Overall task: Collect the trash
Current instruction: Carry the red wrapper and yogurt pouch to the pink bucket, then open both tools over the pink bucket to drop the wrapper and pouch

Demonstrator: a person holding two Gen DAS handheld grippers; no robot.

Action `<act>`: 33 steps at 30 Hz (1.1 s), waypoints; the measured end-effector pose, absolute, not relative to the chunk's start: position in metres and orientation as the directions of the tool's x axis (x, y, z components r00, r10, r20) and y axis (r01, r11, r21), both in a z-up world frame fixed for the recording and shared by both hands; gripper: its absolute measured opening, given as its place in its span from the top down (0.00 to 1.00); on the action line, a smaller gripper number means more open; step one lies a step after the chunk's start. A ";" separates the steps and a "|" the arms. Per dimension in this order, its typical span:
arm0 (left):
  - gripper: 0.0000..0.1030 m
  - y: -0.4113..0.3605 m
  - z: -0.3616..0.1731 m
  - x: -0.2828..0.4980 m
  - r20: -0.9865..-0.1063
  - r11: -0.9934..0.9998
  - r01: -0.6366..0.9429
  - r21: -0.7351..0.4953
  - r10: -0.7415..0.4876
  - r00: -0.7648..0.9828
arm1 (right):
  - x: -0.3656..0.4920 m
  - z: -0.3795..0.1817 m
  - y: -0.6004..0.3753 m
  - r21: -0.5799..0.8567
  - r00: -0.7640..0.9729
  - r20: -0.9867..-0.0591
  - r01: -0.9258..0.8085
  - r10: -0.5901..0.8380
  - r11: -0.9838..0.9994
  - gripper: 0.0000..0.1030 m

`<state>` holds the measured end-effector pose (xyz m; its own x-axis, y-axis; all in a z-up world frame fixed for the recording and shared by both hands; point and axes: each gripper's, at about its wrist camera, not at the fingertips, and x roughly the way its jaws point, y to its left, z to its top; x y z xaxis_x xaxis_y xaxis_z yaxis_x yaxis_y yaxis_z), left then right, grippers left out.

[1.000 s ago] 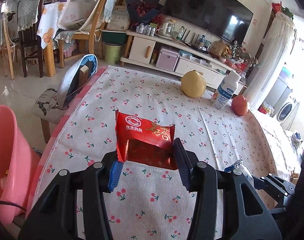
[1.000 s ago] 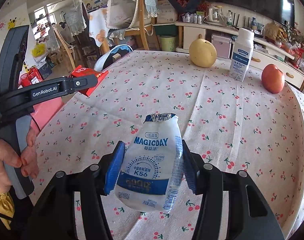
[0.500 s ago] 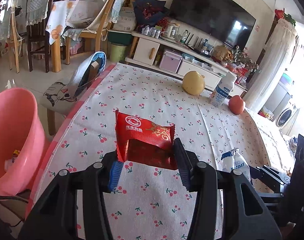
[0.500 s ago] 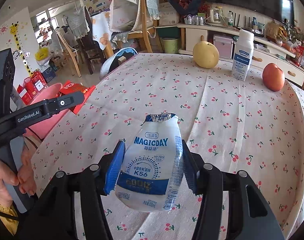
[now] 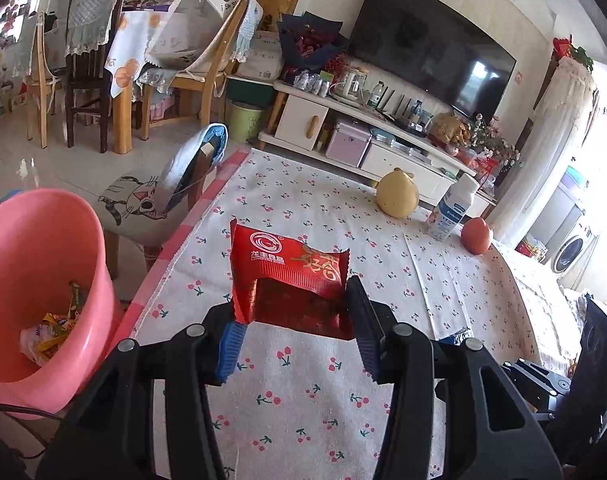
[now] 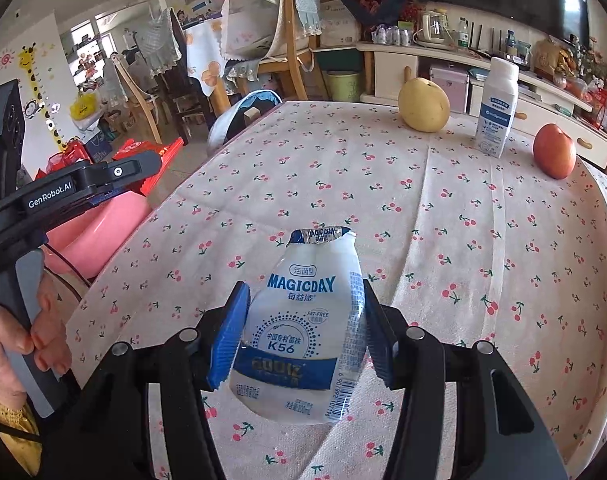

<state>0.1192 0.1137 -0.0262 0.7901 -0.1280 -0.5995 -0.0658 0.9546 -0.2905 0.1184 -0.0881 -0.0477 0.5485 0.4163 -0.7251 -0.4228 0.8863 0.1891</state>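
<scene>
Left gripper [image 5: 293,326]: clamped on a red wrapper [image 5: 289,276], pads pressing its two side edges; the wrapper stands up and forward of the jaws, held above the table [image 5: 383,280].
Right gripper [image 6: 303,332]: clamped on an empty Magicday bottle [image 6: 309,320], torn foil lid at the top, body dented between the pads; also held clear of the cloth.
Bin [image 5: 35,272]: pink, on the floor just off the table's left edge, open, with wrappers already at the bottom. In the right view the left gripper and its wrapper sit above the bin's side of the table edge.
Hand [image 6: 11,344]: grips the left tool's handle, low left in the right view.
Not trash, by my judgement: pear [image 5: 397,194], white bottle [image 5: 451,210] and apple [image 5: 476,235], standing close together at the far end.
Stage, as judged: both items picked up, neither yet dropped in the bin.
Risk 1: the wrapper is thin and caught only by its edges; a quick swing could let it slide out and fall on the floor short of the bin.
Risk 2: the bottle is soft and already crushed; it may squirm from the pads, or drip any dregs on the cloth.
Risk 3: both tools heading for one bin mouth could collide; the right has farther to go.
Risk 4: releasing early would bounce an item off the rim.
</scene>
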 end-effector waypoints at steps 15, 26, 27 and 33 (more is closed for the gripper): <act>0.52 0.179 -0.010 0.106 -0.546 0.919 -0.208 -0.336 -0.010 0.838 | 0.119 -0.015 -0.005 0.199 0.533 -0.685 -0.518 0.496 0.832 0.46; 0.52 0.258 -0.003 0.090 -0.536 0.835 -0.405 -0.372 0.163 0.828 | 0.124 0.017 0.097 0.195 0.479 -0.638 -0.656 0.602 0.729 0.46; 0.52 0.266 -0.003 0.088 -0.538 0.823 -0.424 -0.378 0.177 0.824 | 0.124 0.018 0.107 0.195 0.470 -0.636 -0.669 0.612 0.717 0.46; 0.52 0.314 -0.011 0.074 -0.563 0.741 -0.527 -0.416 0.245 0.789 | 0.126 0.019 0.154 0.193 0.421 -0.635 -0.726 0.648 0.660 0.46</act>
